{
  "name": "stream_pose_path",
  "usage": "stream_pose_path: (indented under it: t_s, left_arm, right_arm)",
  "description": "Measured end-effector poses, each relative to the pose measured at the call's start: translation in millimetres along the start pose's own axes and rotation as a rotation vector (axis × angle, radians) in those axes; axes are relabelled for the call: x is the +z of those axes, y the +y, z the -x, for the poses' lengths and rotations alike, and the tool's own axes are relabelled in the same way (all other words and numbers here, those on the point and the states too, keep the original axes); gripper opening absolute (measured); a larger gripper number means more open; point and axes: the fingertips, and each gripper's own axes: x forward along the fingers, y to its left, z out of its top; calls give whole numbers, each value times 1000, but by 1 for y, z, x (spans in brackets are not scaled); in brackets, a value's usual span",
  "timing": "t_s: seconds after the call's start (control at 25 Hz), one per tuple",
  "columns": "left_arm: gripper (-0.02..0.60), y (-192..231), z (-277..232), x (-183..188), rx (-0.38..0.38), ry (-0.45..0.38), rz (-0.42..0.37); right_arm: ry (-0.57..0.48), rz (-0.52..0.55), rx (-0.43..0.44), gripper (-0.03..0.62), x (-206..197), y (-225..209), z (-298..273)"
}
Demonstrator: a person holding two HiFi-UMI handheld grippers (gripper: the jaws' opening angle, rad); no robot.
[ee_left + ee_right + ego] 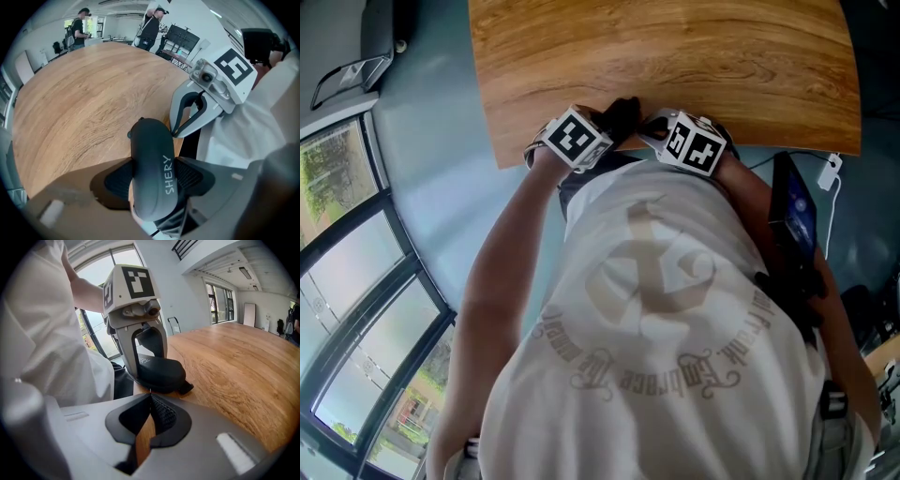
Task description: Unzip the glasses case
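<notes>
The dark glasses case [152, 164], printed SHERY, stands on the wooden table [79, 103] near its front edge. My left gripper [154, 179] is shut on it, with a ribbed pad pressing each long side. A small black zipper pull [186, 388] sticks out at the case's [159, 371] low end. My right gripper [150, 394] is just short of that end, its tips closed together with nothing between them. In the left gripper view the right gripper's grey fingers [183, 115] reach the case's far end. From the head view, both marker cubes [577, 137] [694, 142] flank the case [621, 114].
The table's near edge [675, 150] runs right under both grippers, against the person's white shirt [675, 309]. A phone and a white cable [831, 173] hang at the right. Two people stand by desks at the far end of the room [150, 28].
</notes>
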Motion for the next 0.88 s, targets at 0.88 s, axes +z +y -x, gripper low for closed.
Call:
stream_pose_path:
  t_s: [0.88]
  left_arm:
    - [296, 0, 10, -11, -30, 88, -137]
  right_arm:
    - [-35, 4, -47, 9, 17, -14, 4]
